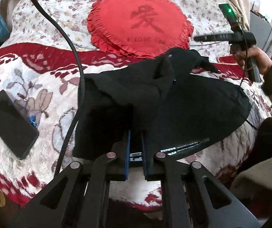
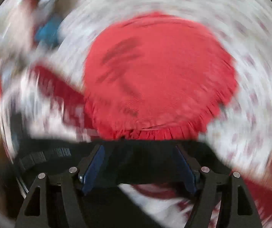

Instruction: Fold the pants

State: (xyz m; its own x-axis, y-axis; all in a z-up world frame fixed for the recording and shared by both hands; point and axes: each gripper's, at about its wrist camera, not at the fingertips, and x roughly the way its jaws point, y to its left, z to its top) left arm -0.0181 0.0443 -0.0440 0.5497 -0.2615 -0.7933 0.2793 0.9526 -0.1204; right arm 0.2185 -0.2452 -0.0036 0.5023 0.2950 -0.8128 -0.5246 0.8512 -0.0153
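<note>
the right wrist view is smeared by motion blur; black pants (image 1: 155, 98) hide the left jaws' tips.

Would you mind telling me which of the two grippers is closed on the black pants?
The left gripper: its blue pads are pinched together on the pants. The right gripper has its jaws spread wide, pressing on nothing.

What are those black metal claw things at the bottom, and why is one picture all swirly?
Those claws are grabbers a person holds, one in each hand, each with a camera looking along its fingers. The clear picture comes from the left gripper, which pinches the black pants lying on a flowery blanket. A red heart pillow and a phone lie there too. The person's other hand holds the second grabber. The swirly picture comes from that right gripper; it is blurred, and its fingers stand wide apart.
</note>
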